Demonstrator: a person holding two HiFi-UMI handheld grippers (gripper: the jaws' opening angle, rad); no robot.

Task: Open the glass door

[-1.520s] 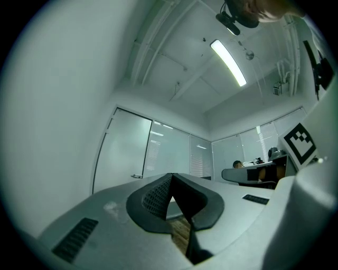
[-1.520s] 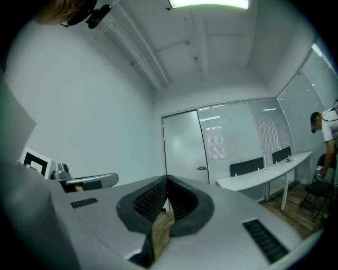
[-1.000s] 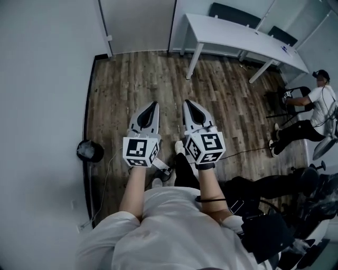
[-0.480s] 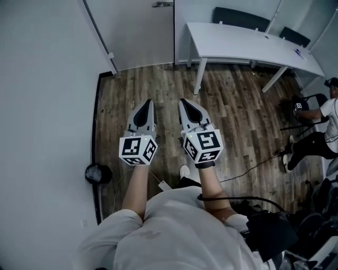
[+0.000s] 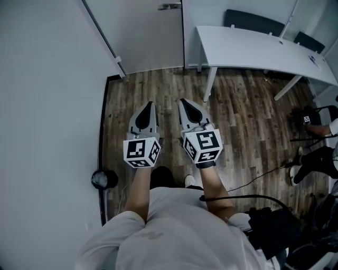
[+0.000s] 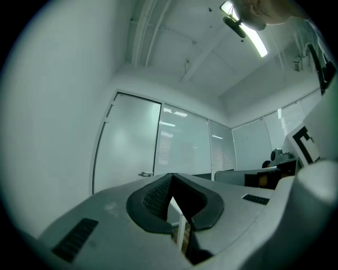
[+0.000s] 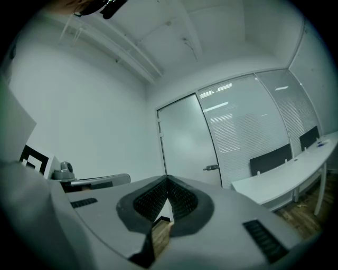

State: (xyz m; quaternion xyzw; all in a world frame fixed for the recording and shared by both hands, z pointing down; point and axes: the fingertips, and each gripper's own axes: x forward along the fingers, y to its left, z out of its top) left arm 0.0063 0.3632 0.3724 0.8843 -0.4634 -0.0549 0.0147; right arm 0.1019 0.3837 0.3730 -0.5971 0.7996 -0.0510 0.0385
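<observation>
The frosted glass door [image 5: 145, 34] stands ahead at the top of the head view, its metal handle [image 5: 169, 7] at the frame's upper edge. It is some way beyond both grippers. My left gripper [image 5: 148, 107] and right gripper [image 5: 186, 103] are held side by side above the wood floor, pointing level toward the door, both shut with nothing in them. In the left gripper view the door [image 6: 127, 145] and handle [image 6: 145, 174] lie left of the closed jaws. In the right gripper view the door [image 7: 185, 142] and handle [image 7: 211, 167] show just above them.
A white wall [image 5: 47, 105] runs along the left. A white table [image 5: 264, 47] with dark chairs [image 5: 253, 21] behind it stands right of the door. A black round object [image 5: 104, 179] sits by the wall, a cable [image 5: 253, 182] crosses the floor, and a seated person [image 5: 322, 142] is at far right.
The person has walked toward the door: door, table and floor have slid down the head view, and the handle has come into sight. Both grippers stayed shut, side by side.
</observation>
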